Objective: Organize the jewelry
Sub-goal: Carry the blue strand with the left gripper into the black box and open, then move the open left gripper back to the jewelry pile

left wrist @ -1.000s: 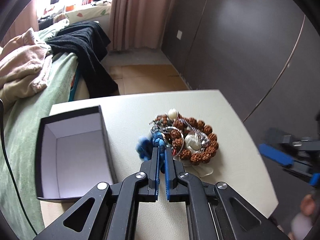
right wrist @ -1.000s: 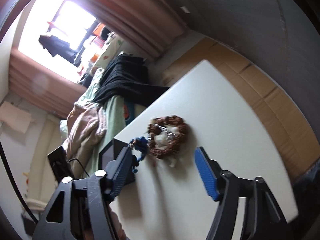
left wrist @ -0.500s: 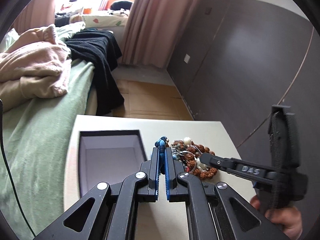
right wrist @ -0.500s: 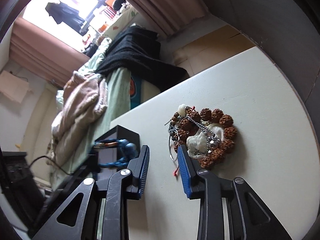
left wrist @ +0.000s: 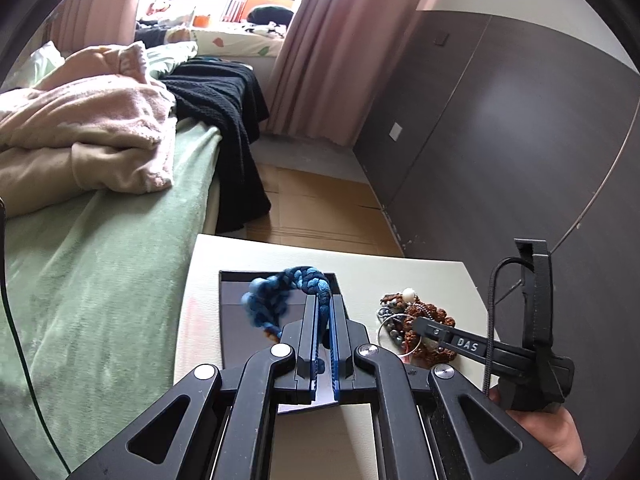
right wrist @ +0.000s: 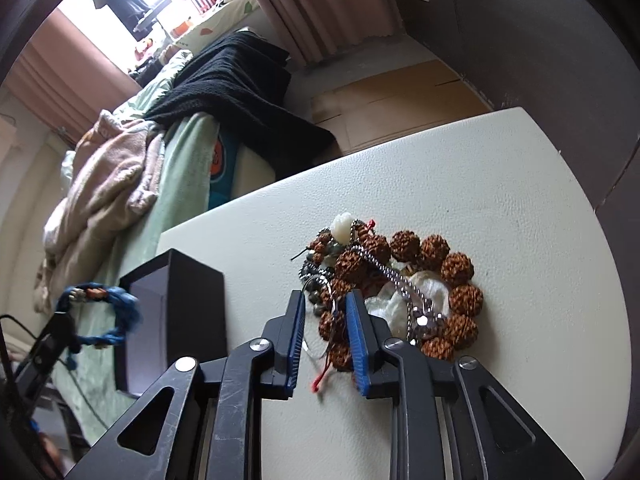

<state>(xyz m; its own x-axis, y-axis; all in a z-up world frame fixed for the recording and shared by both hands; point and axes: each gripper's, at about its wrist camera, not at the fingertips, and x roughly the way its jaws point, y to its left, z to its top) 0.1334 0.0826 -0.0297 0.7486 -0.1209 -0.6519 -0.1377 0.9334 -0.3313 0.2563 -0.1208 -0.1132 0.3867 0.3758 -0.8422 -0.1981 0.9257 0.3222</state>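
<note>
Over the box: your left gripper (left wrist: 323, 316) clamps the blue braided bracelet (left wrist: 280, 292), dangling above the black box (right wrist: 176, 304).
Right gripper (right wrist: 323, 320): parted, straddling the jewelry pile (right wrist: 396, 292) on the worktop (right wrist: 520, 220).
Risk: tangled chains could drag neighbours along; the bracelet could catch the box rim.

- A green blanket (left wrist: 100, 280) covers the bed.
- A pink fleece garment (left wrist: 92, 136) lies crumpled on it.
- A black knit garment (left wrist: 232, 120) hangs over the bed's edge.
- Pink curtains (left wrist: 332, 52) hang beside a dark wall panel (left wrist: 500, 140).
- Flattened cardboard (left wrist: 320, 208) covers the floor.
</note>
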